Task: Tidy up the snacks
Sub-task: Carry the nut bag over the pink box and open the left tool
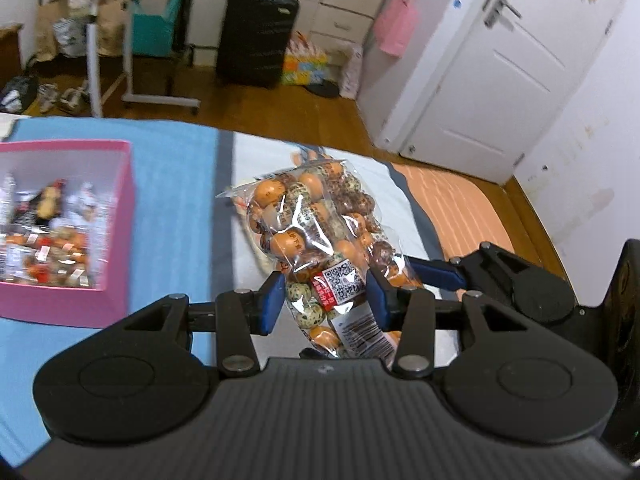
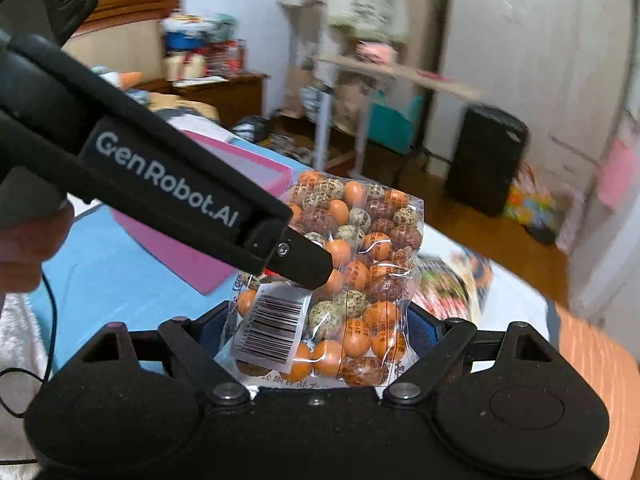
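A pink box [image 1: 116,216] of snacks sits at the left of the frame on the blue bedcover [image 1: 176,184]. At centre, the left gripper [image 1: 326,300] pinches the clear bag of speckled eggs [image 1: 316,232] between its blue pads. The right gripper [image 2: 320,332], jaws partly spread, holds the same bag's lower end at bottom centre

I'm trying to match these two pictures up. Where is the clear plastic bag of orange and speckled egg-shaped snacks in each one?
Left wrist view: the clear plastic bag of orange and speckled egg-shaped snacks stands at centre, between the left tongs.
Right wrist view: centre, lower half, between the right tongs, with the other tool crossing in front.
Shared landmark: the pink open-topped box, left of the bag in both.
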Demonstrator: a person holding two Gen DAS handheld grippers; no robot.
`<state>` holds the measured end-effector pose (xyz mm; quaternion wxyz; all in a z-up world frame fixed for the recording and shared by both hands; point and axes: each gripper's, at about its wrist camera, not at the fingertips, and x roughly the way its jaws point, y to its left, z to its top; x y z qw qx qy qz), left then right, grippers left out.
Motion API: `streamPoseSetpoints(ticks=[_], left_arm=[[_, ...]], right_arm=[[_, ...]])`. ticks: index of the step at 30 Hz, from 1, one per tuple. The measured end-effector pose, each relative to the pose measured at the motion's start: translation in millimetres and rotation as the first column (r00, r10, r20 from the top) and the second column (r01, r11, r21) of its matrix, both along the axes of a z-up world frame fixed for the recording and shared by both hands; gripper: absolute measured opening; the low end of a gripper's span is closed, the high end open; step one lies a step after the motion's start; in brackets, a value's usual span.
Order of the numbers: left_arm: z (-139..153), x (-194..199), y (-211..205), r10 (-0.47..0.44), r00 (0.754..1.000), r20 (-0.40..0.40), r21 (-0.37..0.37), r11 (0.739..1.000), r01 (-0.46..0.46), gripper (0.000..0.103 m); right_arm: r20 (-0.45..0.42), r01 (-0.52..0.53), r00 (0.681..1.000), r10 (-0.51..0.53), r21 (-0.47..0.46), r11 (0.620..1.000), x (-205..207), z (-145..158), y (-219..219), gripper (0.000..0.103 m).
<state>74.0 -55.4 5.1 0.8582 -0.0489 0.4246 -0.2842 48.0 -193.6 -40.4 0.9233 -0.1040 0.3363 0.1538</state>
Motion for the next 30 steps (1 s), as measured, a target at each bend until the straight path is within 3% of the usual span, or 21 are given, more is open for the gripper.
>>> streamPoseSetpoints(ticks=[8,12,16,22,26,30], left_arm=[[19,16,67,0.151,0.989,0.007,0.007,0.988,-0.151,0.042],[16,44,106,0.253,0.966,-0.047,-0.048,0.966,-0.255,0.042],[7,72,132,0.316,0.947,-0.058,-0.025,0.948,-0.318,0.043],[-22,115,172,0.416,0.902,-0.117,-0.031,0.906,-0.422,0.043],[-44,131,191,0.470,0.874,-0.124,-0.023,0.879,-0.476,0.043],[-63,143,207,0.511,0.846,-0.151,0.003,0.856,-0.517,0.043]], right_arm=[[-0.011,-0.141,0.990,0.141,0.011,0.990,35,23,55,0.090],[-0.020,-0.213,0.977,0.213,-0.020,0.977,63,28,86,0.090],[-0.054,-0.271,0.961,0.270,-0.002,0.963,95,24,110,0.090],[-0.028,-0.426,0.905,0.425,-0.080,0.901,132,-3,147,0.090],[-0.075,-0.470,0.882,0.466,-0.048,0.881,157,-16,163,0.090],[-0.107,-0.546,0.836,0.539,-0.049,0.837,172,-33,178,0.090]])
